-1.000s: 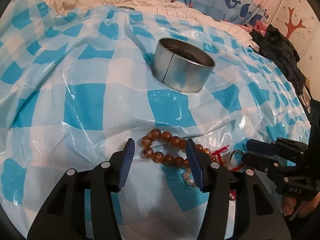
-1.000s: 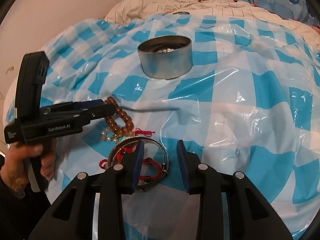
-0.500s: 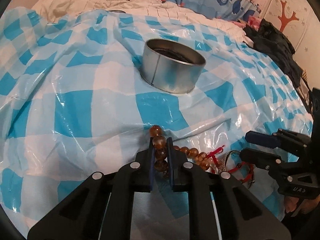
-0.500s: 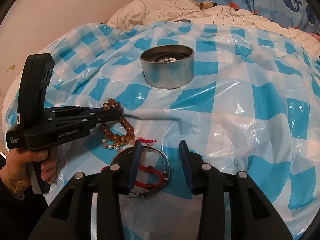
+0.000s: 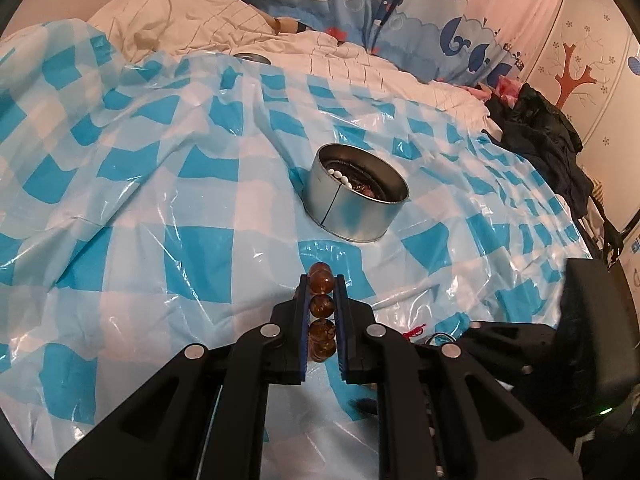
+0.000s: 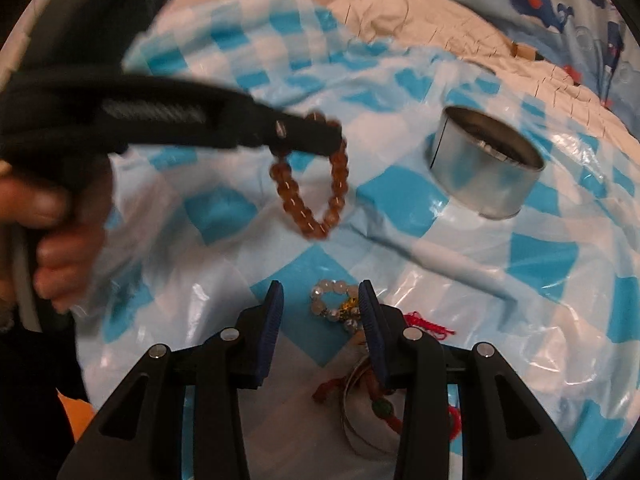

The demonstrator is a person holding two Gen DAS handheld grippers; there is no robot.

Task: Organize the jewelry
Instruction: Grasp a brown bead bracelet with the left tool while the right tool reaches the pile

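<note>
My left gripper (image 5: 321, 280) is shut on an amber bead bracelet (image 5: 321, 308) and holds it in the air above the blue checked plastic sheet; in the right wrist view the bracelet (image 6: 310, 184) hangs as a loop from the left gripper (image 6: 334, 136). A round metal tin (image 5: 356, 208) with pearls and other jewelry inside sits beyond it; it also shows in the right wrist view (image 6: 486, 170). My right gripper (image 6: 320, 300) is open, low over a pale bead bracelet (image 6: 334, 304), a metal bangle (image 6: 352, 412) and red cord bracelets (image 6: 384, 408).
The checked sheet (image 5: 160, 200) covers a bed with white bedding (image 5: 200, 20) and a whale-print pillow (image 5: 360, 4) behind. Dark clothes (image 5: 540, 132) lie at the right edge. My right gripper's body (image 5: 520, 356) is at the lower right of the left wrist view.
My left gripper has lifted the amber bracelet off the sheet and carried it up toward the tin. My right gripper moved left, over the pale bead bracelet.
</note>
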